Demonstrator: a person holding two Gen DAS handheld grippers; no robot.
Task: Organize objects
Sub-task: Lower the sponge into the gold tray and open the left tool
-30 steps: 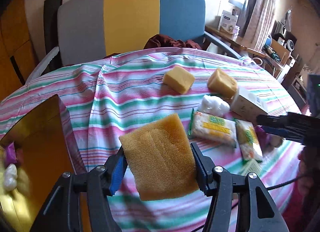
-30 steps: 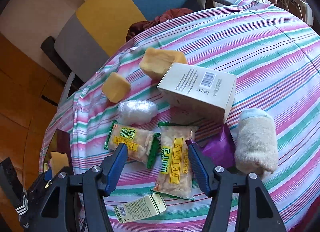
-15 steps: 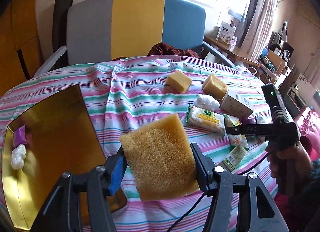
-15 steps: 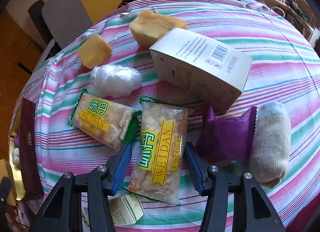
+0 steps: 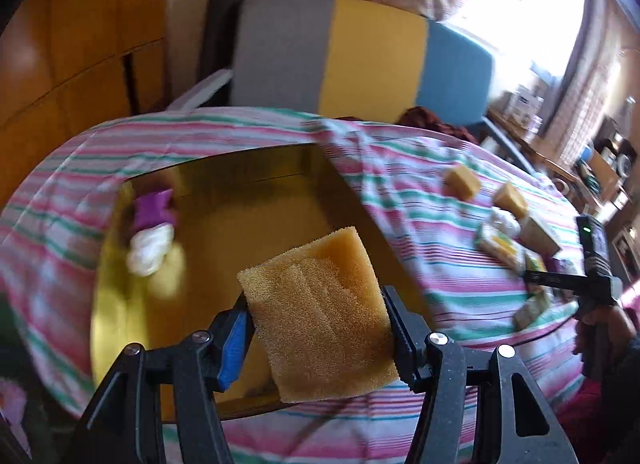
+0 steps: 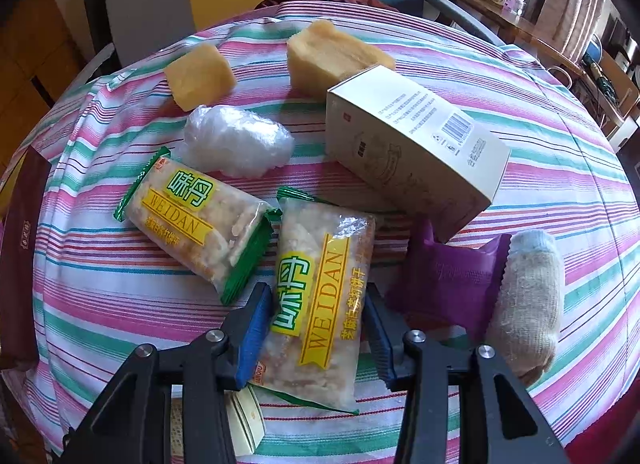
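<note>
My left gripper (image 5: 316, 300) is shut on a yellow sponge (image 5: 320, 324) and holds it over the near right part of a golden tray (image 5: 248, 216). In the tray's far left corner lie a purple packet (image 5: 154, 210) and a white wad (image 5: 150, 250). My right gripper (image 6: 318, 316) points steeply down at the striped tablecloth, its jaws closing. A clear snack packet with a yellow label (image 6: 320, 296) lies between them, and both pads touch its long sides. The same gripper shows at the right of the left wrist view, in a person's hand (image 5: 604, 324).
Around the gripped packet lie a second snack packet (image 6: 196, 220), a white plastic wad (image 6: 236, 140), two sponge blocks (image 6: 198, 76) (image 6: 332, 56), a white carton (image 6: 408, 144), a purple packet (image 6: 448, 276), a rolled sock (image 6: 528, 296) and a small box (image 6: 244, 420). A chair stands behind the table.
My left gripper carried the sponge leftwards from the cloth to above the tray. My right gripper sank onto the snack packet and narrowed its jaws around it.
</note>
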